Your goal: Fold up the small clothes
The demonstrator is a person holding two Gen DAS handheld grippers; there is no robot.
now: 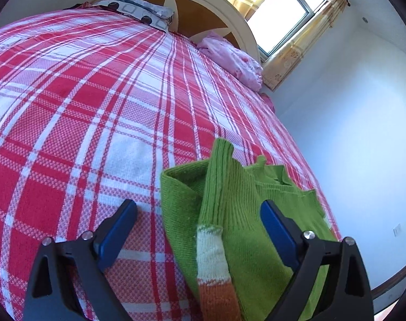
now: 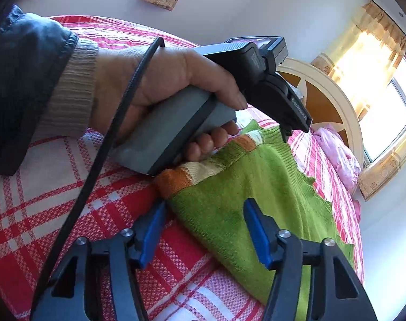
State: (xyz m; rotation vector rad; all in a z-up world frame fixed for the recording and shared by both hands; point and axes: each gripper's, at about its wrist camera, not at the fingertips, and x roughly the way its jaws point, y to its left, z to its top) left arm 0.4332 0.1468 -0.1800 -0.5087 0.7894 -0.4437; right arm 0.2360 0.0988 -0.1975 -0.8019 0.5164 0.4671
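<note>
Two grippers [image 1: 198, 214] [image 2: 205, 219] agape over green sweater [image 1: 245, 203], red plaid bedspread [image 1: 82, 107], sunlit window [image 1: 283, 8]

**A sunlit bedroom, bed made in red plaid**

The bed [image 1: 69, 93] is spread with a red-and-white checked cover, smooth across most of its width. At its far end rises a rounded cream headboard [image 1: 216, 8] with brown panels set into it. Against that headboard lies a pillow [image 1: 138, 10] in a grey and white print with dark round spots, and off to the other side sits a bundle of crumpled pink bedding [image 1: 232, 58]. Behind the headboard a window [image 1: 283, 13] blazes with daylight, framed by yellow patterned curtains [image 1: 283, 64] pushed aside. The walls [image 1: 350, 120] are plain and pale, bluish in the shade.
</note>
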